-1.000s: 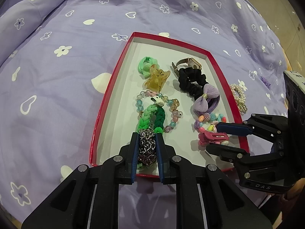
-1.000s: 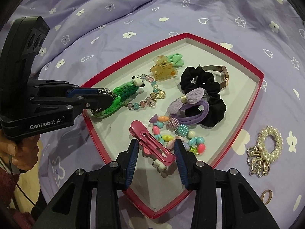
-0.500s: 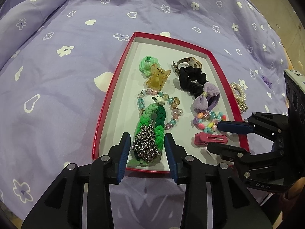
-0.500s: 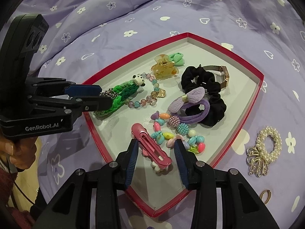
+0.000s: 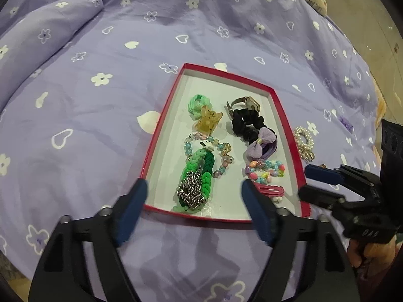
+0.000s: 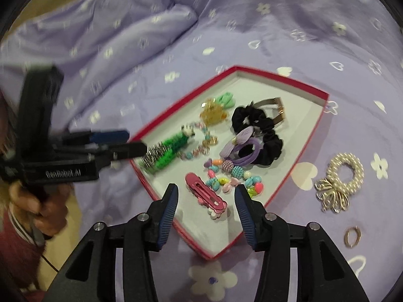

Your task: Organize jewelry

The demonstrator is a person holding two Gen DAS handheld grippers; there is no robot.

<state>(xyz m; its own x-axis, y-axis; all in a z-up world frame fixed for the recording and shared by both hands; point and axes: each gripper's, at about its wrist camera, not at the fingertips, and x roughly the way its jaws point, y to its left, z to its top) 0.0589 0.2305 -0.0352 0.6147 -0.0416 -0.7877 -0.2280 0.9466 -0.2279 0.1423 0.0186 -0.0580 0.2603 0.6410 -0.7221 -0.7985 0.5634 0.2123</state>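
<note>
Left gripper (image 5: 194, 188): your jaws are opening, nothing gripped; silver chain (image 5: 190, 192) lies free on the green braid (image 5: 201, 171), near edge of red tray (image 5: 163, 125).
Right gripper (image 6: 205, 195): yours, opening, pink clip (image 6: 205, 196) loose inside tray.
Pearl scrunchie (image 6: 345, 173): outside tray.

Lilac flower-and-heart bedspread (image 5: 226, 32), tan floor (image 5: 372, 12) beyond

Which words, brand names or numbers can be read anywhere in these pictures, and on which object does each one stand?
"GenRobot.AI": white letters, smeared by motion blur, on the side of the left hand-held gripper, in the right wrist view.
"DAS": pale letters, seen upside down, on the body of the right hand-held gripper, in the left wrist view.
The red tray, its jewelry and the purple bedcover carry no readable text.
</note>
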